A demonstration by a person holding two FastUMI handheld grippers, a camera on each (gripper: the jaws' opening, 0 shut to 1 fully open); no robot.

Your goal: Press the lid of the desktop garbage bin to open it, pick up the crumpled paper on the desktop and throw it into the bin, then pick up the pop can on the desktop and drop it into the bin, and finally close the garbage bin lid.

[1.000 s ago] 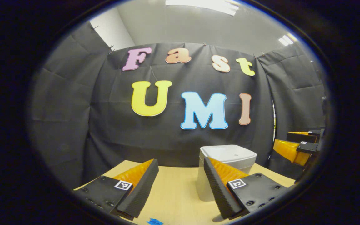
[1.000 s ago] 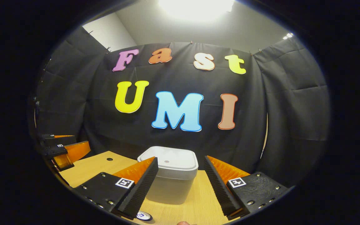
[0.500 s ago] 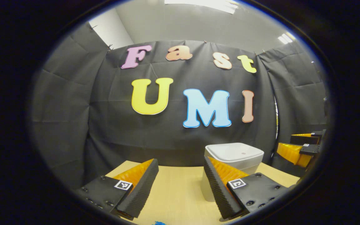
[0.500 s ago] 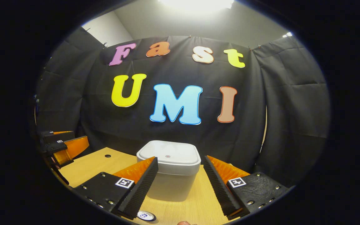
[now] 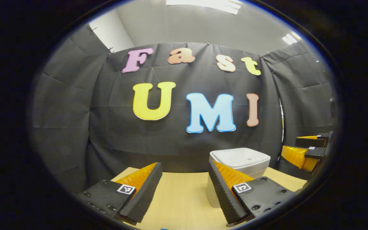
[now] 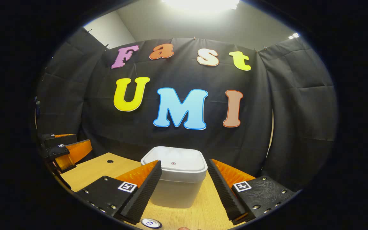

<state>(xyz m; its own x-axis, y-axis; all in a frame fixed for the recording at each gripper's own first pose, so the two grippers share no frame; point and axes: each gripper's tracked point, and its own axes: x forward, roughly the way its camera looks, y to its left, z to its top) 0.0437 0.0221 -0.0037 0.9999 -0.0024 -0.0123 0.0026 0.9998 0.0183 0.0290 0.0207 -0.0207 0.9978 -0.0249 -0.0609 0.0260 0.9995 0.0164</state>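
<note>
The white desktop bin [image 6: 174,179] stands on the wooden table [image 6: 94,169] with its lid flat and shut. My right gripper [image 6: 184,161] is open just in front of it, a little above table height, with the bin seen between its fingers. The top of the pop can [image 6: 150,222] peeks in at the bottom edge, below the left finger. In the left gripper view, the bin [image 5: 240,158] sits right of centre, partly behind my right finger. My left gripper [image 5: 184,164] is open and holds nothing. A sliver of something blue [image 5: 163,228] shows at the bottom edge.
Each gripper shows in the other's view: the right gripper [image 5: 300,147] at the far right, the left gripper [image 6: 72,143] at the far left. A small round hole [image 6: 110,161] marks the table's back left. The black cloth wall stands close behind the bin.
Both views shifted slightly; the bin sits a little lower than half a second ago. The blue thing slid almost out of the left view's bottom. Both grippers stayed open.
</note>
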